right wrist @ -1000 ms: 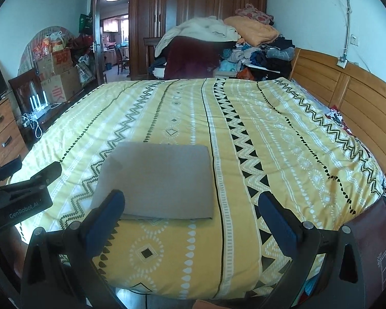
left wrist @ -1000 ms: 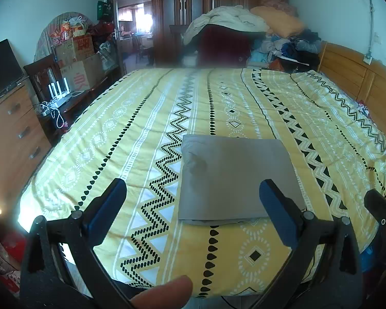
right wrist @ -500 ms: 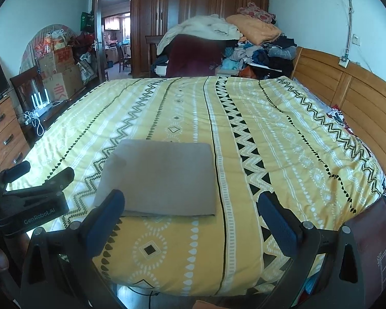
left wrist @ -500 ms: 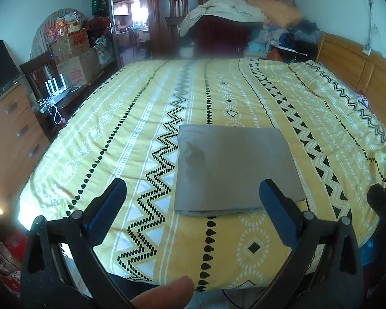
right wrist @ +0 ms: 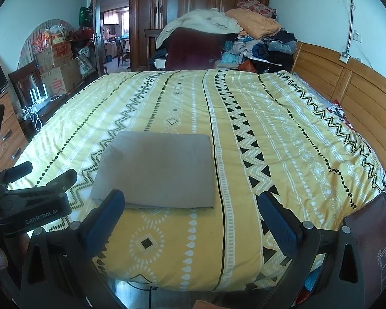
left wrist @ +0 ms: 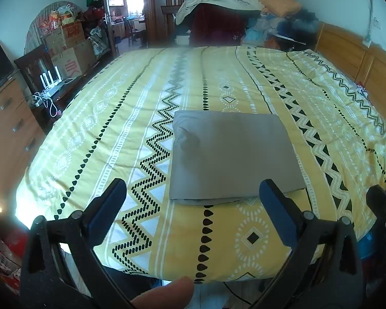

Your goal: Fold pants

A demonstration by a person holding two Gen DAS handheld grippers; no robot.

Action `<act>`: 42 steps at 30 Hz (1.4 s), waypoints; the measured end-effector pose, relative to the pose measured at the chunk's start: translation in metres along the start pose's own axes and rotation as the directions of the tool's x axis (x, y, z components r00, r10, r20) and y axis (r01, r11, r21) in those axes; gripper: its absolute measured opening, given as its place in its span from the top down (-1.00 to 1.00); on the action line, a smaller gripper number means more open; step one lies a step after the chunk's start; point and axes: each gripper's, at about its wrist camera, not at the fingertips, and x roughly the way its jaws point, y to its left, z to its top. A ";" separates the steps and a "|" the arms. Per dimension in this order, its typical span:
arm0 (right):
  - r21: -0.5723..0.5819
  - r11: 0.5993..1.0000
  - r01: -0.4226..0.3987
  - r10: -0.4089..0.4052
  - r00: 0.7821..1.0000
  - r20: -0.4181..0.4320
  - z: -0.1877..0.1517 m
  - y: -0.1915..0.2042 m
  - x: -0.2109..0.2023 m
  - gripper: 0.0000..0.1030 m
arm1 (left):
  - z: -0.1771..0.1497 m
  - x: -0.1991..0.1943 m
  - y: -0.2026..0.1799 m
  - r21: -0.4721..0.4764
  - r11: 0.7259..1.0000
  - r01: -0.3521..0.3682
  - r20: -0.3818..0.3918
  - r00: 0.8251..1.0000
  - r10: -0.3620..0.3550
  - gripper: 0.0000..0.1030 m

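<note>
The grey pants (left wrist: 231,154) lie folded into a flat rectangle on the yellow patterned bedspread (left wrist: 115,139), near the bed's front edge. In the right wrist view the same grey pants (right wrist: 157,170) sit left of centre. My left gripper (left wrist: 193,206) is open and empty, held above the front edge just short of the fold. My right gripper (right wrist: 190,211) is open too, with nothing between its blue-padded fingers (right wrist: 278,221). The left gripper's body (right wrist: 33,203) shows at the left of the right wrist view.
A wooden headboard (right wrist: 347,92) runs along the bed's right side. Piled clothes and bedding (right wrist: 218,38) stand beyond the far end, before a dark wardrobe (right wrist: 193,0). A dresser (left wrist: 7,134), cardboard boxes (left wrist: 69,49) and cables (left wrist: 46,100) line the left wall.
Both grippers have drawn back and risen a little from the bed, so more of its front edge shows. The folded pants have not moved.
</note>
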 end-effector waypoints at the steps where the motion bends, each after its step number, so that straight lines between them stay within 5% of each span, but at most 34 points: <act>1: -0.001 1.000 -0.001 0.001 1.000 -0.001 -0.001 0.000 0.000 -1.00 | 0.000 0.000 0.000 0.001 1.000 -0.001 0.000 1.000 0.001 -1.00; 42: 0.014 1.000 -0.003 0.004 0.999 -0.045 -0.014 -0.006 0.015 -1.00 | -0.005 0.006 0.001 0.002 1.000 0.015 -0.028 1.000 -0.015 -0.99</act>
